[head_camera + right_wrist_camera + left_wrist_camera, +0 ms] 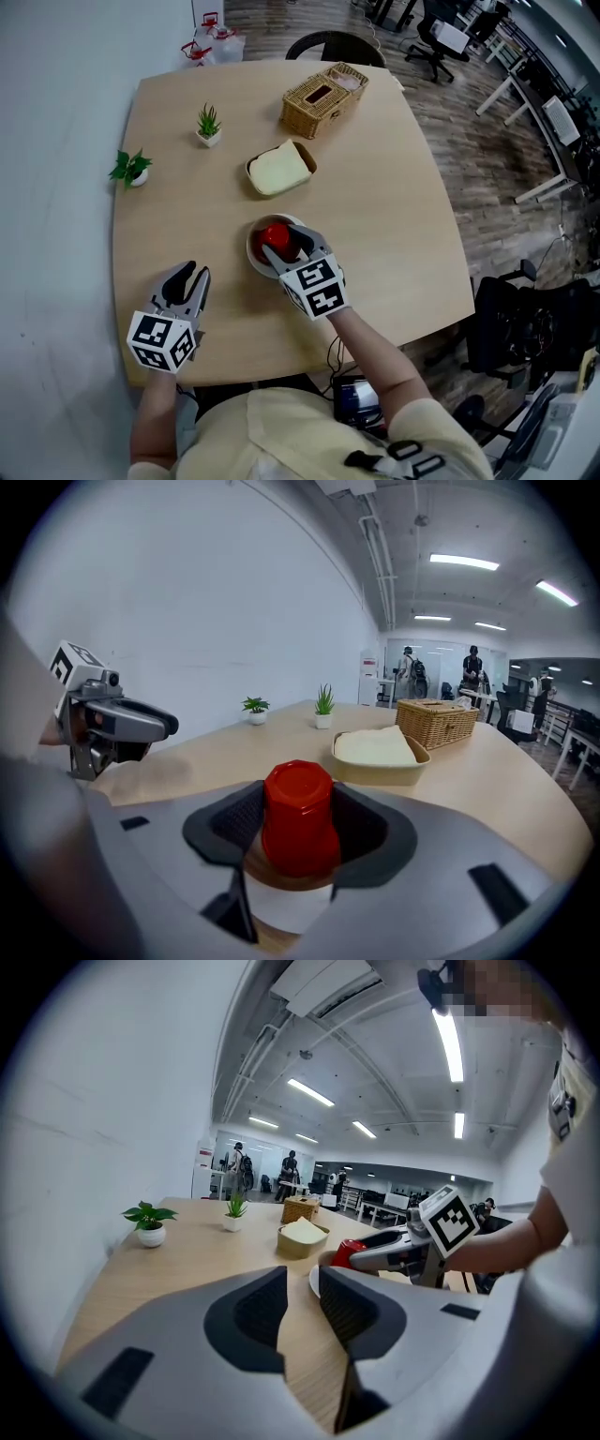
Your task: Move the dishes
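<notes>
From the head view, the red cup (275,234) stands upside down on a white plate (254,255) near the middle of the table (394,187). The right gripper (286,242) reaches it from 5 o'clock. The left gripper (192,274) sits at 7 o'clock from the plate, near the table edge and apart from it. A yellow dish (279,169) lies at 12 o'clock from the cup, with a wicker basket (322,98) beyond it at 1 o'clock. Two small plants (208,125) stand at 10 and 11 o'clock.

The left gripper view shows its jaws a narrow slit apart. Only bare tabletop shows between them. The cup (349,1252) is at 1 o'clock.

In the right gripper view both pads press the sides of the cup (300,817), holding it on the plate (281,907). The dish (380,761) sits at 1 o'clock.
</notes>
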### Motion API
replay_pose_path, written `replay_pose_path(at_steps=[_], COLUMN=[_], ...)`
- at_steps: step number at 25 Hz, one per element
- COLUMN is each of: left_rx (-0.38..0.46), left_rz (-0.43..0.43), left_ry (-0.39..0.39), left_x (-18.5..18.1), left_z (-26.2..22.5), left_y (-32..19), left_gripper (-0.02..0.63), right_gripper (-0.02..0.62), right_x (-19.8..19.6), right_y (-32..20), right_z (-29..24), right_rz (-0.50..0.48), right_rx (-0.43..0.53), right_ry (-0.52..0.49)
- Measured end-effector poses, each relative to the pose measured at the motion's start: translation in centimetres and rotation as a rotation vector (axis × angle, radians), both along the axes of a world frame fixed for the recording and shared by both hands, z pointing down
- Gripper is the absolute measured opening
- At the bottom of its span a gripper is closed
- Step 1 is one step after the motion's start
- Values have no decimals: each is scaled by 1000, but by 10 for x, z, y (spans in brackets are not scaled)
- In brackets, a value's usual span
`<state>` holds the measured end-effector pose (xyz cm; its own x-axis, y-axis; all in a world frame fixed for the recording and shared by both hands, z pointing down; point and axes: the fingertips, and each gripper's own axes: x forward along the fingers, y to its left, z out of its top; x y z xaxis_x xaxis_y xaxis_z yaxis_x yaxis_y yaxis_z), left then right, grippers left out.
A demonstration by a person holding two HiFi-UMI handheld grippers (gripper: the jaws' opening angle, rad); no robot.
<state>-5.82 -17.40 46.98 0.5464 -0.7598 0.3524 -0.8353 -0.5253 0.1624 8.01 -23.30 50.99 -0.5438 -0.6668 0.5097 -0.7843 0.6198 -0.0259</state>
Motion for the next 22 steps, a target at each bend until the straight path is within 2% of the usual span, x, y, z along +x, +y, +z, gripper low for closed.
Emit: replay_pose_path(at_steps=[11, 22], left_rx=[41, 149], left_rz=[98, 233], left_ry=[8, -93], left_x=[-7, -2], left_z=[-16, -32], left_y=[10, 16], left_gripper=[106, 106], right_gripper=[233, 233], right_x=[2, 4], right_y=[11, 34], right_z=[-44, -90], right_rz=[49, 99], right_rx=[47, -54], right_ry=[-76, -415])
